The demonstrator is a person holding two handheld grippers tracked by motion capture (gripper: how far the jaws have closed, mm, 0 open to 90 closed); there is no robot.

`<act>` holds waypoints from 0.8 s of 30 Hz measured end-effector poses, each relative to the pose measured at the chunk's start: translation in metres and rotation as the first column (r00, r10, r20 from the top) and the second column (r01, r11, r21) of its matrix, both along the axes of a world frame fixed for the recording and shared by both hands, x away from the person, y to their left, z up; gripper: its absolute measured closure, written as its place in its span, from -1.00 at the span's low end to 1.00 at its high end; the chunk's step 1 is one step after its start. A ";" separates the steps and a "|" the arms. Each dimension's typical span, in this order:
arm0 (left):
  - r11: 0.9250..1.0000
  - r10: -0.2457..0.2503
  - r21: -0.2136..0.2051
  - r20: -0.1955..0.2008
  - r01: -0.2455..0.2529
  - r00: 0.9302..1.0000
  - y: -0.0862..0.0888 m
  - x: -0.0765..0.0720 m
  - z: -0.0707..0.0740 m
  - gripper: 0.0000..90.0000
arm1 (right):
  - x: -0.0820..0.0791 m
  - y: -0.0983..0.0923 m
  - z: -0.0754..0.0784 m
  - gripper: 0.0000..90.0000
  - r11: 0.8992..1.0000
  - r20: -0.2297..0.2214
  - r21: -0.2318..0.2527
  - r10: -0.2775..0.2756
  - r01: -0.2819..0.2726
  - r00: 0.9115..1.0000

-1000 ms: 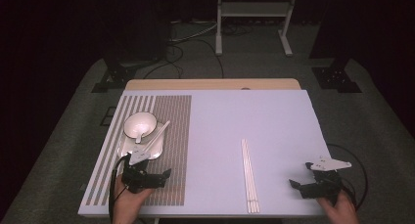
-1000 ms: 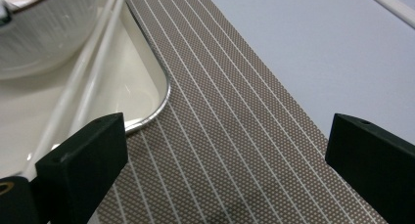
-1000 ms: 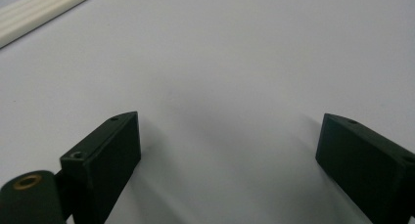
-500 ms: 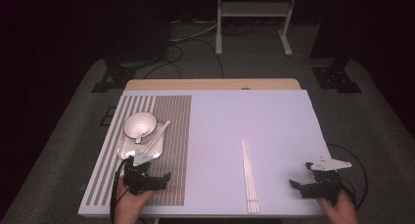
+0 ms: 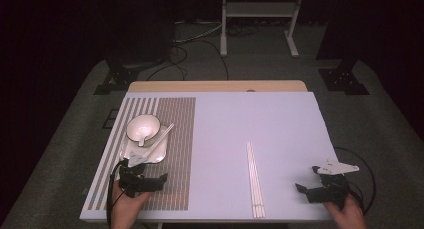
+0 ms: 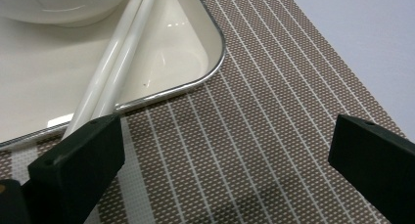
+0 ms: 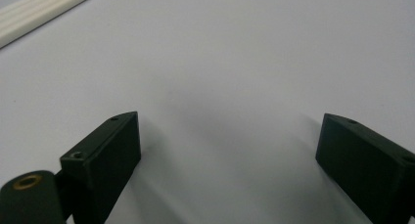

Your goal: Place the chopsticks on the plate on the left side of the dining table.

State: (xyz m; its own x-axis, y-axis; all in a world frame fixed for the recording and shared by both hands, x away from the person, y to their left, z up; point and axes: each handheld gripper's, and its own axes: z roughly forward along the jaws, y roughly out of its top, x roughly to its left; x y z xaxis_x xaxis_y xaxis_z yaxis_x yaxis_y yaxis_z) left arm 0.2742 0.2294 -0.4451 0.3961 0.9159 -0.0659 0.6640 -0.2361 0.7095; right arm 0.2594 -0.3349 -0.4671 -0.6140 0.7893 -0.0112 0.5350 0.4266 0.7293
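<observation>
2 sets of black jaws stand wide apart with nothing between them. The left gripper lies low over the brown striped woven placemat, its jaws just short of the cream rectangular tray, on which 1 pair of white chopsticks leans beside the white ceramic bowl. The right gripper rests on the pale blue bench, near a second pair of white chopsticks. The next grasp likely wants the left jaws lined across the sticks' near ends, clear of the tray rim. Both hands hold low at the bench's near edge, forearms barely entering.
</observation>
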 end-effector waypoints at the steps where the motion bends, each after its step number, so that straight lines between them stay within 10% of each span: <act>1: 1.000 0.004 0.000 0.002 -0.004 1.000 0.001 0.000 0.000 -1.00 | 0.000 0.000 0.000 -0.82 1.000 0.000 0.000 0.000 0.000 1.000; 24: 0.997 0.074 -0.001 0.028 -0.074 0.997 0.025 0.003 0.002 -1.00 | 0.000 0.000 0.000 -0.82 1.000 0.001 0.000 0.001 -0.001 1.000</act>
